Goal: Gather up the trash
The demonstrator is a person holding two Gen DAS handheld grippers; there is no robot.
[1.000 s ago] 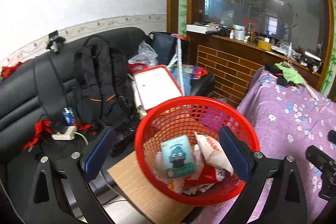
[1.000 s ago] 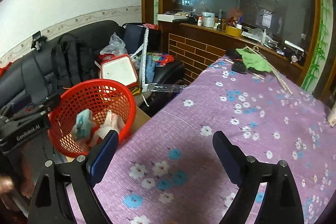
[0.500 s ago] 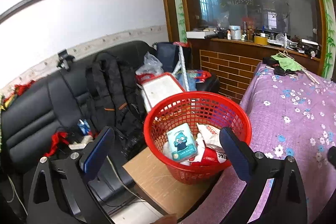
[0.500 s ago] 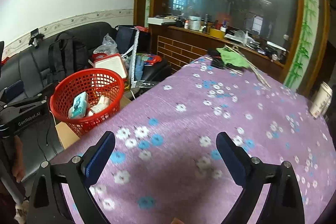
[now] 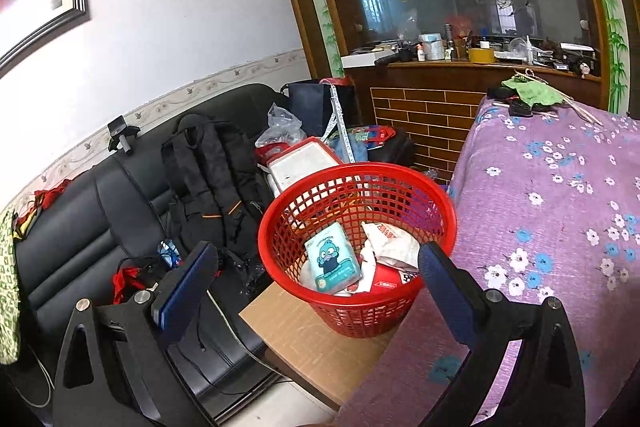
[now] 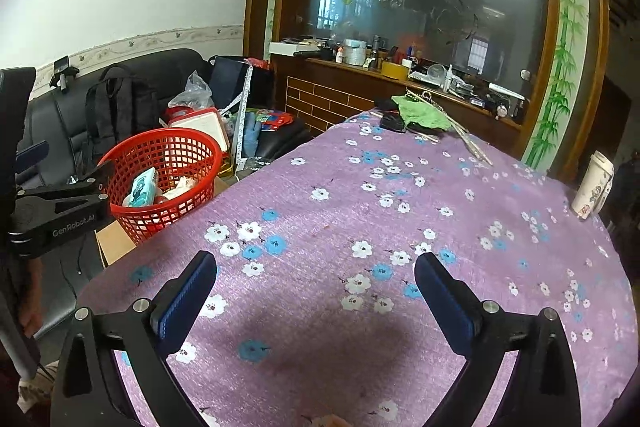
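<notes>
Both tongs stand wide with nothing between their blue pads. Right tongs [image 6: 316,291], whose jaws have just been opening with nothing between them, hover over the purple flowered cloth [image 6: 360,211] that covers the worktop. Left tongs [image 5: 318,285] frame the red mesh basket [image 5: 436,195], which sits at the middle of their view on a brown board [image 5: 304,339] just beside the cloth's edge; the pads are apart from the rim.

Inside the basket lie a light green packet with a blue cartoon face [image 5: 331,258], crumpled white wrappers [image 5: 390,241] at its three o'clock, and something red beneath them.

From the right tongs the basket [image 6: 160,147] is at ten o'clock, with the left tongs' black frame [image 6: 60,211] at nine o'clock, near it. At two o'clock, close to the cloth's far right edge, stands a white patterned paper cup [image 6: 594,187]. At twelve o'clock, at the far end of the cloth, lie a green cloth [image 6: 424,115] and thin sticks [image 6: 472,143].

Beyond the basket, a black sofa [image 5: 80,227] carries a black backpack [image 5: 216,175].
</notes>
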